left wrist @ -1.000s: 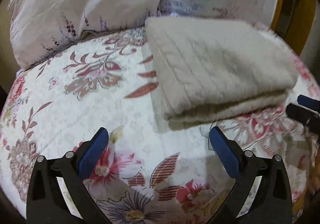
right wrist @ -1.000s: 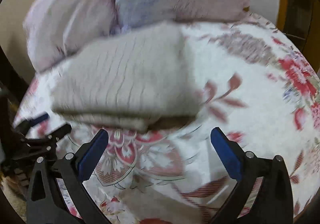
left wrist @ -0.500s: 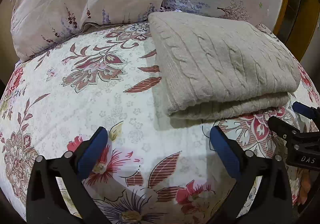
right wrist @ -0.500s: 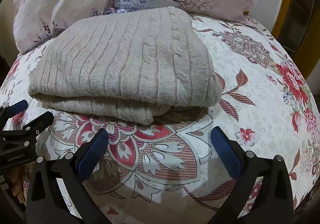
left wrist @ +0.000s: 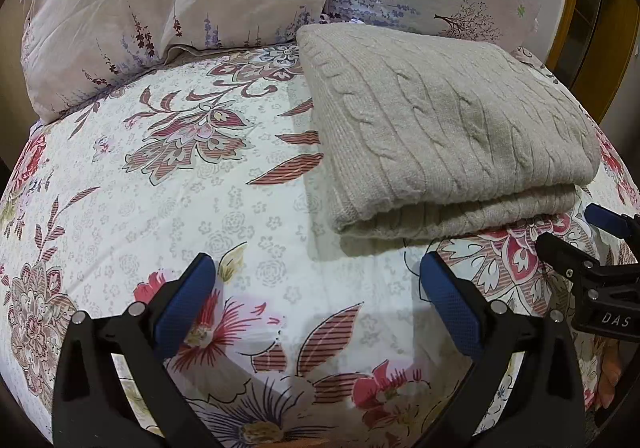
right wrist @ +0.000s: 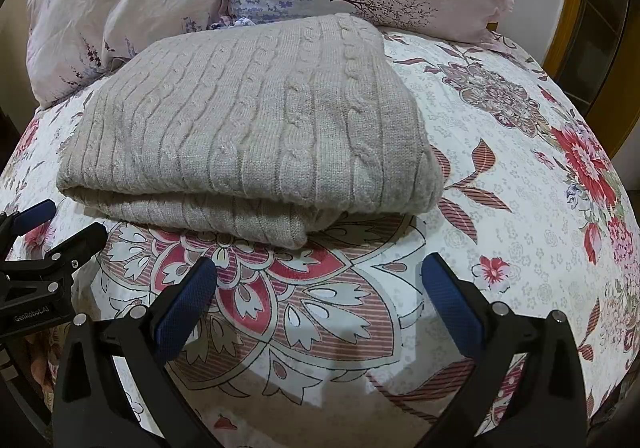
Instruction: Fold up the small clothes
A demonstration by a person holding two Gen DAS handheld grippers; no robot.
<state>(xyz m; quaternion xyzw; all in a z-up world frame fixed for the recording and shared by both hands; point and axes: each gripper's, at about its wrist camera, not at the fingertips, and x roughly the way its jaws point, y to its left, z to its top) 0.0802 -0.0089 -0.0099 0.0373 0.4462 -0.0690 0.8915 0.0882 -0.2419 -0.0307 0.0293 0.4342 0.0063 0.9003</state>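
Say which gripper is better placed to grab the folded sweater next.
Right, probably. The sweater's near edge lies straight ahead of the open right gripper; from the open left gripper it sits off to the right.

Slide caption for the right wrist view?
Folded beige cable-knit sweater on floral bedspread, open right gripper in front.

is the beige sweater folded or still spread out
Folded. The beige cable-knit sweater lies as a compact rectangle on the floral bedspread, with stacked layers showing along its near edge.

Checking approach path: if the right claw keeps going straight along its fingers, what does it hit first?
Probably the folded beige sweater, at its near folded edge. Only floral bedspread lies before it; the right claw is open. Depth is uncertain.
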